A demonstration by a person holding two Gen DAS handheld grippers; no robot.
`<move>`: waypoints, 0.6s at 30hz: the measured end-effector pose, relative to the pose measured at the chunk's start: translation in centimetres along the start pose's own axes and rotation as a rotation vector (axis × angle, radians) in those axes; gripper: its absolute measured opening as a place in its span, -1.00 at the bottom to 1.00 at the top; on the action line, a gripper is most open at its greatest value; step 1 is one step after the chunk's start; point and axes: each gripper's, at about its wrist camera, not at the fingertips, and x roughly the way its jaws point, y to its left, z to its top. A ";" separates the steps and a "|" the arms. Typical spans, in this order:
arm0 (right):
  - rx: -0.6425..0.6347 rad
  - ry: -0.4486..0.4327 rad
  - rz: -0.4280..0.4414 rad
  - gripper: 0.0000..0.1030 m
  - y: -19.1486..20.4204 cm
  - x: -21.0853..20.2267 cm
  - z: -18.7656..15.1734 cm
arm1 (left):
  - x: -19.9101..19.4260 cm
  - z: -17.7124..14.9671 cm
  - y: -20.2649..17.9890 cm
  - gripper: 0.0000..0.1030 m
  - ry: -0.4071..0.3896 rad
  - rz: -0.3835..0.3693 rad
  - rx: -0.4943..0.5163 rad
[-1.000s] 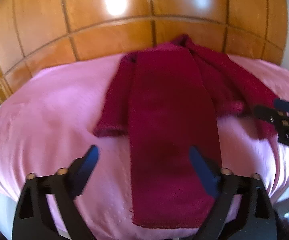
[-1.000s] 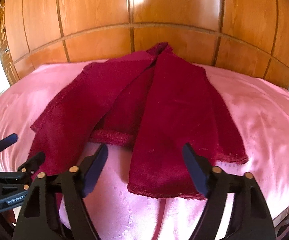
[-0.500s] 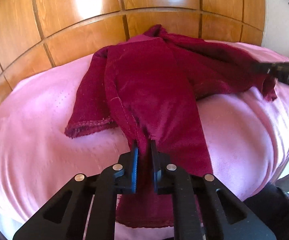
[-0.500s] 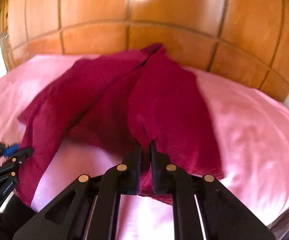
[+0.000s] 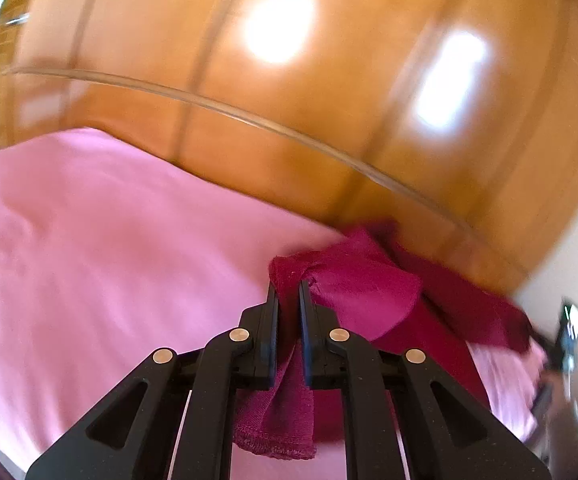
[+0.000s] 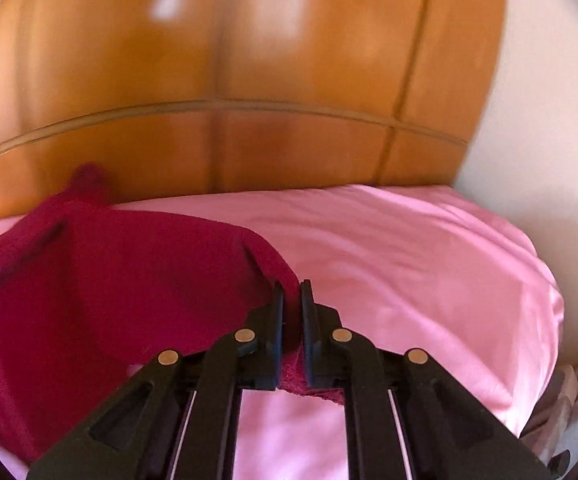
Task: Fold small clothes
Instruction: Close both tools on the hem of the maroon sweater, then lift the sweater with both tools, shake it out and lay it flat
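Note:
A dark red knitted garment (image 5: 361, 292) lies on the pink bedsheet (image 5: 89, 260). My left gripper (image 5: 288, 286) is shut on one hem end of it; the hem hangs down between the black fingers, and the cloth stretches away to the right. In the right wrist view the same red garment (image 6: 109, 280) spreads to the left, lifted off the pink sheet (image 6: 409, 272). My right gripper (image 6: 292, 286) is shut on its other hem end, a bit of red edge showing below the pads. The other gripper (image 5: 565, 340) shows blurred at the far right of the left wrist view.
A glossy wooden headboard (image 5: 289, 100) rises right behind the bed, also filling the top of the right wrist view as the headboard (image 6: 249, 80). A pale wall (image 6: 529, 120) stands at the right, past the bed's rounded corner.
Both grippers went from open over the garment's near hem to shut on it. They then swung apart, left one leftward and right one rightward, lifting and stretching the cloth.

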 end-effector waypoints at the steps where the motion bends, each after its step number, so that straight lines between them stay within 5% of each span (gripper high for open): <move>1: 0.007 0.013 -0.029 -0.87 -0.4 1.1 0.6 | 0.9 1.7 1.3 -0.85 -0.008 0.041 -0.027; 8: 0.050 0.102 -0.153 -0.83 -2.4 7.2 3.1 | 7.4 8.3 8.6 -0.84 0.024 0.313 -0.188; 10: 0.054 0.105 -0.144 -0.69 -2.4 7.5 3.3 | 8.9 8.8 10.2 -0.74 0.046 0.377 -0.242; 11: 0.047 0.097 -0.138 -0.37 -2.2 7.0 3.2 | 9.2 8.7 10.8 -0.47 0.050 0.395 -0.259; 12: 0.039 0.083 -0.121 0.08 -1.8 6.1 2.9 | 9.1 8.4 11.1 -0.05 0.048 0.389 -0.271; 14: 0.032 0.062 -0.075 0.20 -1.4 4.6 2.0 | 8.2 7.2 11.3 0.35 0.014 0.373 -0.277; 18: 0.029 0.118 0.158 0.21 0.6 0.9 -2.2 | 7.3 2.7 10.3 0.35 0.085 0.201 -0.224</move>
